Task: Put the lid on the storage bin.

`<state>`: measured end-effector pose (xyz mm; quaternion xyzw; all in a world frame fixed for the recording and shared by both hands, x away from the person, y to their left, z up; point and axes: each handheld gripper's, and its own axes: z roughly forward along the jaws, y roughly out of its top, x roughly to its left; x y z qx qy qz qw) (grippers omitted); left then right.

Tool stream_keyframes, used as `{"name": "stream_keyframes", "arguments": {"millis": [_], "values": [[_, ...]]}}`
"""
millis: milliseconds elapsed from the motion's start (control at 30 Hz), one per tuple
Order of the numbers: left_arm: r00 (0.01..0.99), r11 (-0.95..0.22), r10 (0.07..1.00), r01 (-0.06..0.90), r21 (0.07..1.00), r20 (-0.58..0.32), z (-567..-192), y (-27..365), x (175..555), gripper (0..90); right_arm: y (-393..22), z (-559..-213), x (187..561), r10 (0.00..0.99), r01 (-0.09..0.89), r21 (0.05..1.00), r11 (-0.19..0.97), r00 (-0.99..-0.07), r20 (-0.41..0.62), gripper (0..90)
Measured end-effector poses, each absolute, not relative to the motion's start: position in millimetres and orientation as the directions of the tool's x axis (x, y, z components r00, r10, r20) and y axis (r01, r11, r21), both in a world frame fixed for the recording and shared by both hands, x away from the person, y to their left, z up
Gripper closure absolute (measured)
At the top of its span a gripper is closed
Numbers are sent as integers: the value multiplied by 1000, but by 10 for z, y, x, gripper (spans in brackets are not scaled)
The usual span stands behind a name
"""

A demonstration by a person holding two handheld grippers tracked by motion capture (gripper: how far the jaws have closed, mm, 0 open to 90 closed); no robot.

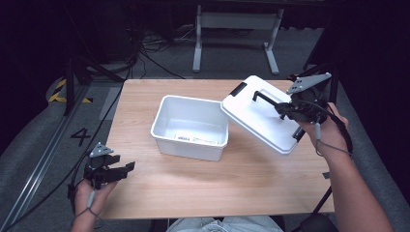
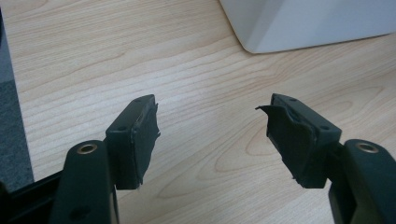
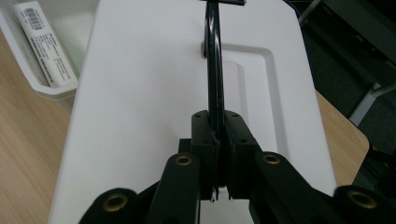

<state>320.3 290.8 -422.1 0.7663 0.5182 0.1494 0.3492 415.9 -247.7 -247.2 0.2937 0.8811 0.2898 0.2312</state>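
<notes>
Right gripper view — right claw (image 3: 218, 140) clamps lid (image 3: 140, 93) handle (image 3: 215, 70); left claw (image 2: 215, 135) gapes.

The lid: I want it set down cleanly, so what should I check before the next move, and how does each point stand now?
1. Grip: the right gripper is shut on the lid's black handle. Ok.
2. Lid free of the white bin: it hangs tilted, its low edge beside the bin's right rim; whether they touch, cannot tell.
3. Bin open: nothing covers it, and a label with a barcode lies inside. Ok.
4. Left gripper: open, holding nothing, over the table near its front left corner, apart from the bin. Ok.
5. Bare table to the right of the bin for setting the lid down: hidden under the lid, cannot tell.
</notes>
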Motion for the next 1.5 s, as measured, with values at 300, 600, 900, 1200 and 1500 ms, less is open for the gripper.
{"name": "stream_keyframes", "arguments": {"millis": [300, 600, 900, 1200, 1500], "values": [[422, -226, 897, 691, 686, -129, -4212, 2924, 3201, 342, -2154, -2357, 4198, 589, 330, 647, 688, -774, -231, 846], [421, -221, 897, 691, 689, -135, -4205, 2915, 3190, 342, -1850, -2310, 4225, 534, 276, 639, 718, -806, -253, 846], [403, -211, 906, 692, 691, -126, -4202, 2967, 3064, 342, -1547, -2336, 4295, 483, 232, 635, 737, -838, -254, 845], [386, -199, 914, 693, 693, -124, -4200, 3029, 2992, 342, -1187, -2390, 4373, 410, 175, 633, 754, -879, -245, 845], [394, -201, 909, 693, 692, -131, -4201, 3019, 3033, 342, -904, -2523, 4443, 339, 125, 628, 768, -912, -232, 845]]}}
